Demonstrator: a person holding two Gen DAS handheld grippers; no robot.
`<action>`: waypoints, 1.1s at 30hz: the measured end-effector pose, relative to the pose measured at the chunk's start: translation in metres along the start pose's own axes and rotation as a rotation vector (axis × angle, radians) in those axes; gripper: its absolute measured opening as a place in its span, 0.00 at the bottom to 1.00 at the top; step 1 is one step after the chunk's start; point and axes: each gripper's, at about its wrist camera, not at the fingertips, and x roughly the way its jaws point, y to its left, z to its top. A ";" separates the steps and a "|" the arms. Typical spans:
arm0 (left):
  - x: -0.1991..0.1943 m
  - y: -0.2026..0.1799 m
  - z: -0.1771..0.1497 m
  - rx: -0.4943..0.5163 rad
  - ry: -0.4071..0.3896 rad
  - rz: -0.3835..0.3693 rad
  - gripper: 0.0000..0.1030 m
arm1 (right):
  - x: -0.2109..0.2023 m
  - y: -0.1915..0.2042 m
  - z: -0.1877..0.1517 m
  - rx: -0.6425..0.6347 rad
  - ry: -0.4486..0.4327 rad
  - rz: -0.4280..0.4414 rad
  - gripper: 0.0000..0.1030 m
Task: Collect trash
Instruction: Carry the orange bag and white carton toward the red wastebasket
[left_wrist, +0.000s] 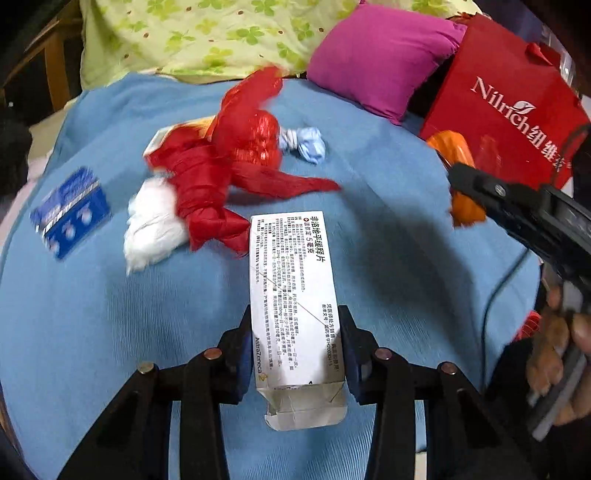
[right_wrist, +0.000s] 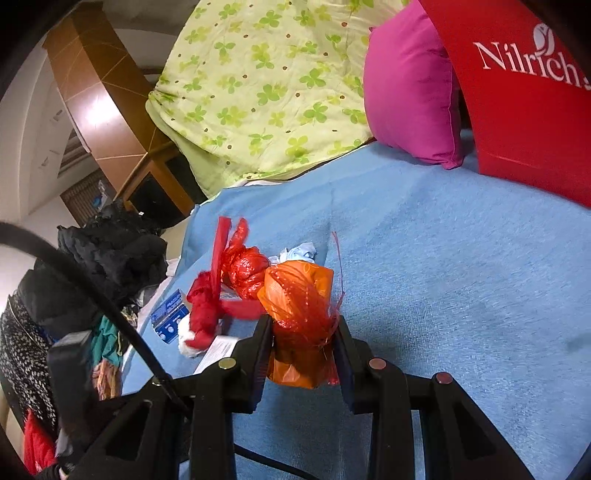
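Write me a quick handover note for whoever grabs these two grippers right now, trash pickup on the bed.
Left gripper: shut on the white medicine box, held over the blue blanket.
Right gripper: shut on the orange wrapper bundle, near the red Nilrich bag.
Done: two pieces are in hand; neither is dropped anywhere yet.
Left on the blanket: red plastic bag, white tissue wad, blue card packet, light blue crumpled piece.
The red bag looks like the likely drop point, though I can't confirm it.
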 end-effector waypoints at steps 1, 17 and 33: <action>-0.002 0.002 0.000 -0.003 -0.001 -0.010 0.41 | -0.001 0.001 0.000 -0.004 -0.001 -0.003 0.33; -0.025 0.051 -0.039 -0.147 -0.014 0.018 0.44 | -0.016 0.030 -0.027 -0.072 0.043 -0.008 0.33; -0.023 0.047 -0.042 -0.109 0.025 0.086 0.76 | -0.006 0.028 -0.033 -0.058 0.075 0.017 0.33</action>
